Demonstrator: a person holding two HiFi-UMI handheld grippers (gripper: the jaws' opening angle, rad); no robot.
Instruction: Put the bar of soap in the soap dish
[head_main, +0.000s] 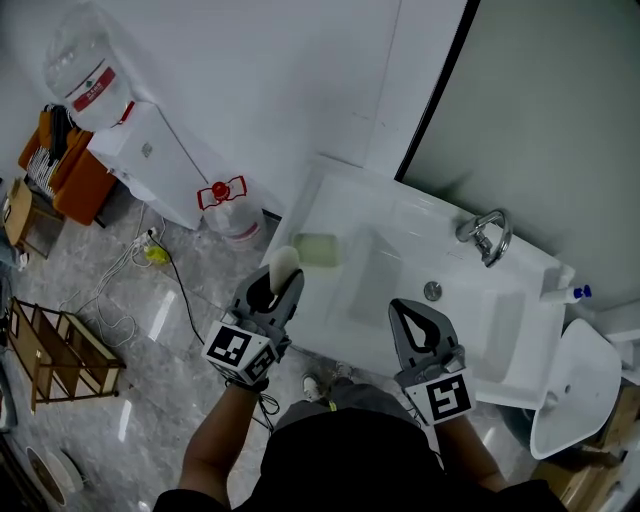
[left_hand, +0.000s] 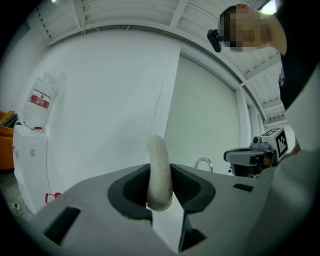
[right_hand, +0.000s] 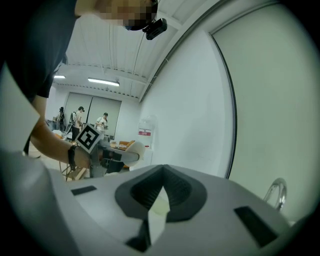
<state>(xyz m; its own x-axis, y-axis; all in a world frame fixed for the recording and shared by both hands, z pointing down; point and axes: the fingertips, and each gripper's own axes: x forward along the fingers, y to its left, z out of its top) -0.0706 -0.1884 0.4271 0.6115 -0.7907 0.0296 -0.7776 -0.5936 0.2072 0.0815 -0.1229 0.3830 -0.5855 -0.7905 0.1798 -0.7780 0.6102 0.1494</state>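
Note:
My left gripper (head_main: 279, 279) is shut on a white bar of soap (head_main: 284, 260), which stands on edge and sticks out past the fingertips. In the left gripper view the soap (left_hand: 159, 172) is pinched upright between the dark pads of the left gripper (left_hand: 160, 186). The pale green soap dish (head_main: 318, 249) lies on the sink's left ledge, just beyond the soap. My right gripper (head_main: 408, 310) hovers over the sink's near rim, its jaws closed tip to tip with nothing in them. The right gripper view also shows the right gripper (right_hand: 162, 170) shut.
The white sink (head_main: 520, 375) has a chrome tap (head_main: 487, 236) at the back and a drain (head_main: 432, 291). A water dispenser (head_main: 150, 150) and a jug (head_main: 232, 215) stand to the left. A wooden rack (head_main: 55, 350) and cables lie on the floor.

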